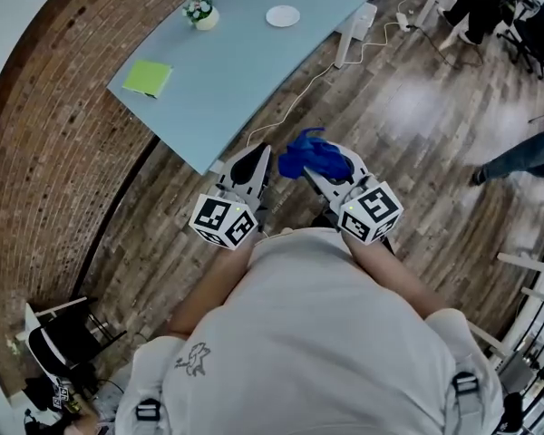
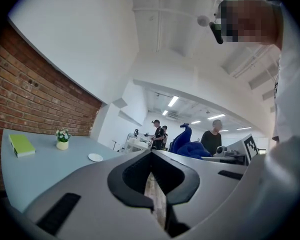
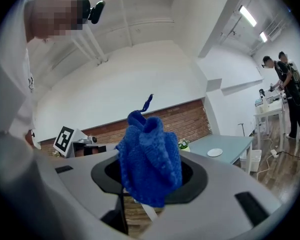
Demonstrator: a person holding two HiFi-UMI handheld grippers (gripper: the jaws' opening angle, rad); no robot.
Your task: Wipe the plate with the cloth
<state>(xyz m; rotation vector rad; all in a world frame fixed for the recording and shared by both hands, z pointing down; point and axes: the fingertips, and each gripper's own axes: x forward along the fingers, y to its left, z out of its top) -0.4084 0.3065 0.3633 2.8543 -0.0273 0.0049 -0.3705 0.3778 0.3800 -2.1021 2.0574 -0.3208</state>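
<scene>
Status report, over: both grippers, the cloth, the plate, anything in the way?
Left gripper shut, empty. Right gripper shut on blue cloth. Plate on table ahead, not yet wiped. No obstacle seen before table.

Bright, even white light falls from long ceiling strip lights (image 2: pixel 173 101), leaving only soft shadows and a pale sheen on the brown plank floor (image 1: pixel 417 107). All three views bow strongly toward their edges, and both gripper views darken at rounded corners. The blue knitted cloth (image 3: pixel 150 159) looks crisp, the background behind it softer.
</scene>
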